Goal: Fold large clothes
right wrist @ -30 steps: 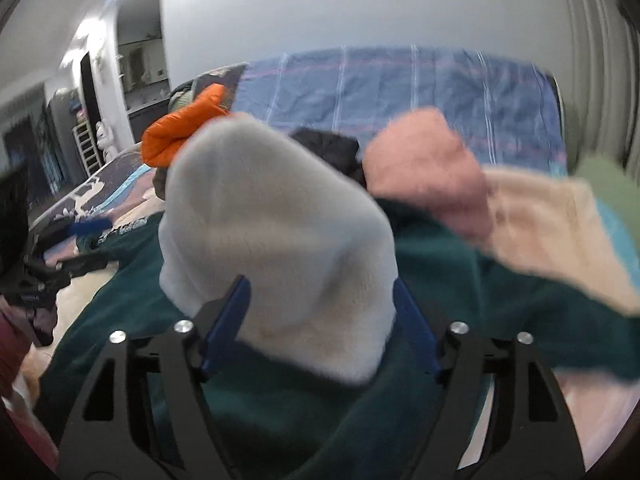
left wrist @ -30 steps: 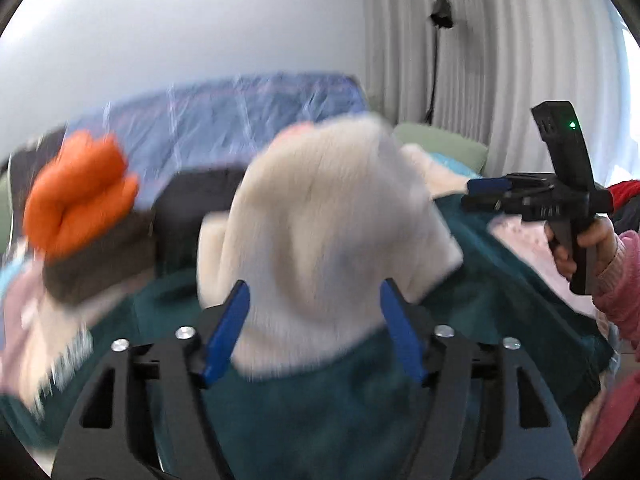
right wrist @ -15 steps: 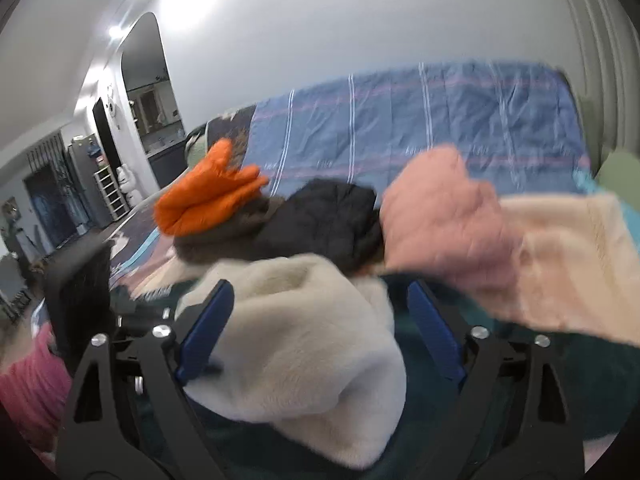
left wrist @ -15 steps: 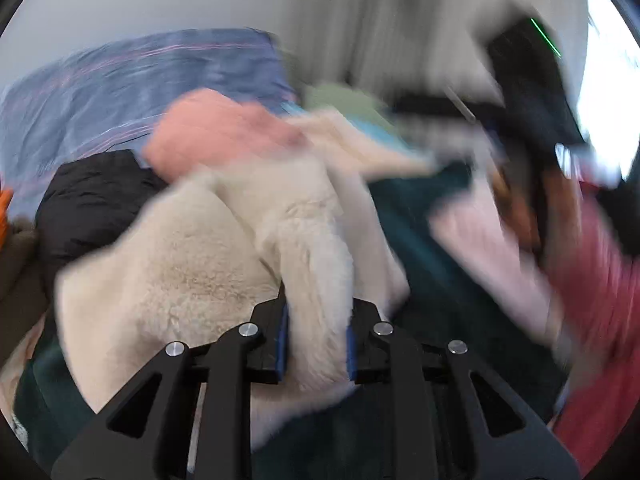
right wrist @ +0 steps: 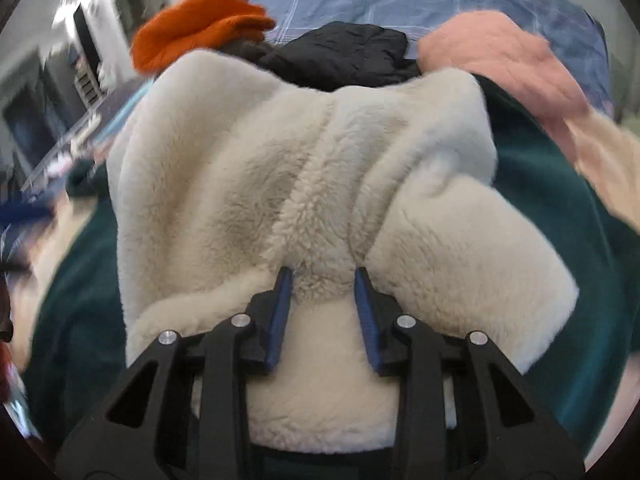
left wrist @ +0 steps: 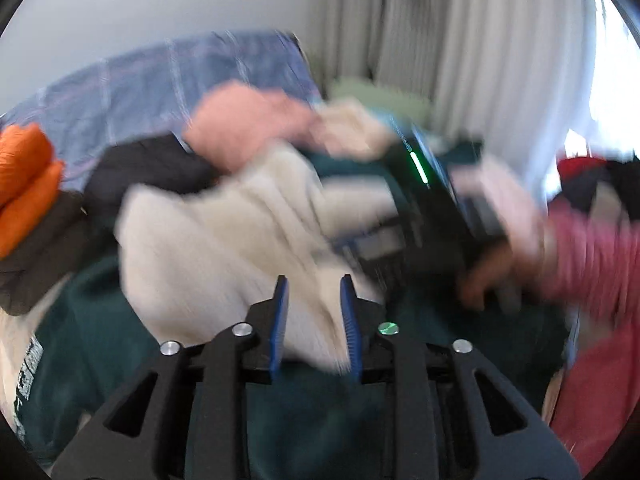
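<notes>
I am near the start of the job, I think. The cream fleece (right wrist: 304,184) is bunched up in a lump, not flat and not folded yet. It lies on top of the dark green garment (right wrist: 552,216), which is spread out under it and sticks out on both sides.

My right gripper (right wrist: 324,304) is closing, and a fat ridge of cream fleece is between its blue pads (right wrist: 280,312), which already press into it. My left gripper (left wrist: 314,320) is opening a little. Cream fleece is between its pads too, but that view is blurry, so I cannot tell if they squeeze it.

The cream fleece is thick, fuzzy and soft, like a lamb. It puffs up in round folds. The dark green garment looks smooth and flat. Behind the cream fleece sit a fluffy pink garment (right wrist: 500,56), a puffy black jacket (right wrist: 348,56) and a bright orange garment (right wrist: 196,28).
</notes>
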The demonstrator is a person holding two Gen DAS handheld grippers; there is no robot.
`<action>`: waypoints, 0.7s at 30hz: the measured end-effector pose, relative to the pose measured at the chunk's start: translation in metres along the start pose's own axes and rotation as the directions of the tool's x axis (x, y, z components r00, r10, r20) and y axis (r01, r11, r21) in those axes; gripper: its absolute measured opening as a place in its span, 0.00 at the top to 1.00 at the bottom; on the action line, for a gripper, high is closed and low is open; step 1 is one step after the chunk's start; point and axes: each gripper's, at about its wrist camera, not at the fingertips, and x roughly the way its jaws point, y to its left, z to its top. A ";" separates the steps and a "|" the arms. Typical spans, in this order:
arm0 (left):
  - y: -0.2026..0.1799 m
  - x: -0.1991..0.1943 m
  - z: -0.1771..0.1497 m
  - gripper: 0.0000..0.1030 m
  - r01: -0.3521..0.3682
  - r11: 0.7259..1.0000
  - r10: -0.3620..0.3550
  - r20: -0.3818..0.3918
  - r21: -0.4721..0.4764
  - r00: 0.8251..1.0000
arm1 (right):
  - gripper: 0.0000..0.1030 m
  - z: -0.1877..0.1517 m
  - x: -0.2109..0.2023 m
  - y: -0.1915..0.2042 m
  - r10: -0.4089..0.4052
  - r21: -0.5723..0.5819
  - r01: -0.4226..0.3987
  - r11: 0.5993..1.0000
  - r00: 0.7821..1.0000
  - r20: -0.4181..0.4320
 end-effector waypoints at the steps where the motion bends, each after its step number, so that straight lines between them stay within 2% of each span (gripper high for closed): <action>1: 0.005 0.002 0.010 0.70 -0.010 1.000 0.011 0.034 -0.029 0.999 | 0.67 0.002 -0.004 -0.008 0.051 0.070 -0.049 0.996 0.999 -0.018; 2: 0.011 0.012 0.019 0.68 -0.026 0.998 0.029 0.053 -0.053 0.998 | 0.67 0.002 -0.005 -0.014 0.080 0.108 -0.076 0.991 0.996 -0.028; 3: 0.017 0.027 0.021 0.65 -0.043 0.997 0.045 0.035 -0.060 0.998 | 0.67 0.001 -0.006 -0.018 0.106 0.143 -0.100 0.985 0.994 -0.038; 4: 0.020 0.038 0.017 0.64 -0.058 0.996 0.058 -0.002 -0.067 0.998 | 0.69 -0.002 -0.009 -0.021 0.123 0.162 -0.113 0.980 0.991 -0.051; 5: 0.028 0.063 0.007 0.63 -0.087 0.993 0.080 -0.096 -0.077 0.992 | 0.69 -0.005 -0.011 -0.022 0.124 0.155 -0.114 0.981 0.991 -0.058; 6: 0.035 0.089 -0.009 0.64 -0.152 0.986 0.135 -0.210 -0.067 0.968 | 0.69 -0.009 -0.014 -0.021 0.118 0.136 -0.109 0.985 0.991 -0.064; 7: 0.035 0.104 -0.021 0.63 -0.196 0.980 0.178 -0.266 -0.043 0.948 | 0.69 -0.016 -0.019 -0.019 0.109 0.106 -0.101 0.989 0.992 -0.070; 9: 0.021 0.101 -0.042 0.63 -0.213 0.977 0.213 -0.204 0.023 0.955 | 0.69 -0.026 -0.024 -0.021 0.108 0.088 -0.101 0.991 0.991 -0.079; 13: 0.012 0.075 -0.044 0.63 -0.205 0.979 0.200 -0.227 0.003 0.953 | 0.67 -0.037 -0.052 -0.024 0.132 0.128 -0.126 0.984 0.991 -0.036; 14: 0.009 0.065 -0.045 0.63 -0.206 0.979 0.202 -0.222 0.005 0.954 | 0.60 -0.038 -0.059 -0.026 0.146 0.136 -0.142 0.981 0.989 -0.022; 15: 0.006 0.058 -0.046 0.63 -0.196 0.981 0.192 -0.212 0.001 0.958 | 0.46 -0.039 -0.065 -0.026 0.162 0.134 -0.160 0.978 0.987 -0.006; 17: 0.001 0.040 -0.046 0.60 -0.176 0.984 0.169 -0.179 -0.021 0.969 | 0.33 -0.041 -0.083 -0.010 0.197 0.053 -0.199 0.979 0.979 0.049; 18: 0.000 0.034 -0.048 0.57 -0.183 0.983 0.176 -0.165 -0.028 0.971 | 0.28 -0.045 -0.093 -0.001 0.184 -0.005 -0.184 0.983 0.981 0.066; 21: 0.005 0.022 -0.047 0.50 -0.244 0.968 0.235 -0.125 -0.064 0.964 | 0.24 -0.043 -0.094 0.034 0.105 -0.159 -0.094 0.983 0.993 0.058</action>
